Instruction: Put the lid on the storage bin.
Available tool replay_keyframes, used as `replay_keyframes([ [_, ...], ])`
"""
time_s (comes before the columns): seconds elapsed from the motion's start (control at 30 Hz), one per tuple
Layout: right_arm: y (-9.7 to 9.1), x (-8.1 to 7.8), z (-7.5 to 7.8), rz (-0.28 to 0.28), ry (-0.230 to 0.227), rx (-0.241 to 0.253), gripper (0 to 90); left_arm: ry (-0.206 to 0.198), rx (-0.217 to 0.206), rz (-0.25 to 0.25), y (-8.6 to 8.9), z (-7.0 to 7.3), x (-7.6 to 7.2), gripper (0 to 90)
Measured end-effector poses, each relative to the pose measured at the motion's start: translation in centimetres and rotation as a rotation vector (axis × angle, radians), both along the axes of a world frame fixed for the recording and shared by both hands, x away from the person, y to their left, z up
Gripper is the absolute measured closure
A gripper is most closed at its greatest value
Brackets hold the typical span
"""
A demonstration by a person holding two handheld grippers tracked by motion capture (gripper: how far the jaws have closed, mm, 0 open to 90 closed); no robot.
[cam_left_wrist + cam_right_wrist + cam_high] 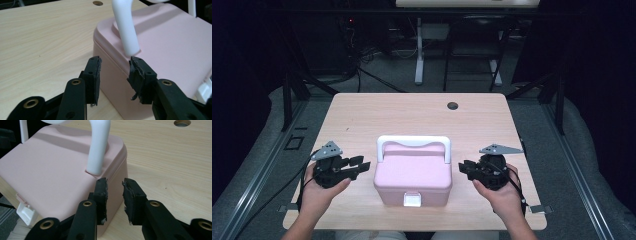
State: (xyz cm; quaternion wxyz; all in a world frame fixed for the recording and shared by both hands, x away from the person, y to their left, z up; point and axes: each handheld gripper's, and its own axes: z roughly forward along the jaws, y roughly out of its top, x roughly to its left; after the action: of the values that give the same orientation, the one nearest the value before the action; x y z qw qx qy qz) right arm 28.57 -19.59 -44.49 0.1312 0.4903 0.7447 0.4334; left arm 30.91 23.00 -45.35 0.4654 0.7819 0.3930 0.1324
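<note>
A pink lidded box point(413, 175) with a raised white handle point(413, 142) and a white front latch point(412, 200) sits at the table's near middle. My left gripper point(361, 164) is held just left of the box and points at its side. In the left gripper view, the left gripper point(115, 65) stands open, with nothing between its pads and the pink box point(160, 50) close ahead. My right gripper point(463, 168) is held just right of the box. In the right gripper view, the right gripper point(115, 185) stands open with a narrower gap, short of the pink box point(50, 175) corner below the handle point(98, 147).
The light wooden table point(412, 115) has a round cable hole point(452, 105) near its far edge. Bare tabletop lies beyond the box and on both sides. Dark stands and cables are on the floor behind the table.
</note>
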Motion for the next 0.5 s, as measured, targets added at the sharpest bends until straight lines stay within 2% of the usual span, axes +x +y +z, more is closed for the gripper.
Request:
replay_keyframes([
  [0.1,-0.3,0.2,-0.3,-0.011,0.000,0.007,71.9,-0.004,-0.026,0.013,-0.1,0.2,0.9,58.8],
  [0.17,-0.6,0.4,-0.5,-0.018,0.004,0.004,71.5,-0.017,-0.016,0.036,-0.2,0.1,1.4,58.2],
  [0.23,-0.9,0.5,-0.7,-0.029,0.011,0.008,71.2,-0.020,-0.018,0.060,-0.1,-0.3,1.9,58.0],
  [0.33,-1.5,0.8,-1.2,-0.045,0.015,0.008,70.9,0.001,-0.021,0.061,0.2,-1.4,2.2,57.3],
  [0.5,-1.9,1.4,-2.3,-0.067,0.028,0.001,70.0,0.012,-0.015,0.067,0.9,-2.9,2.3,53.1],
])
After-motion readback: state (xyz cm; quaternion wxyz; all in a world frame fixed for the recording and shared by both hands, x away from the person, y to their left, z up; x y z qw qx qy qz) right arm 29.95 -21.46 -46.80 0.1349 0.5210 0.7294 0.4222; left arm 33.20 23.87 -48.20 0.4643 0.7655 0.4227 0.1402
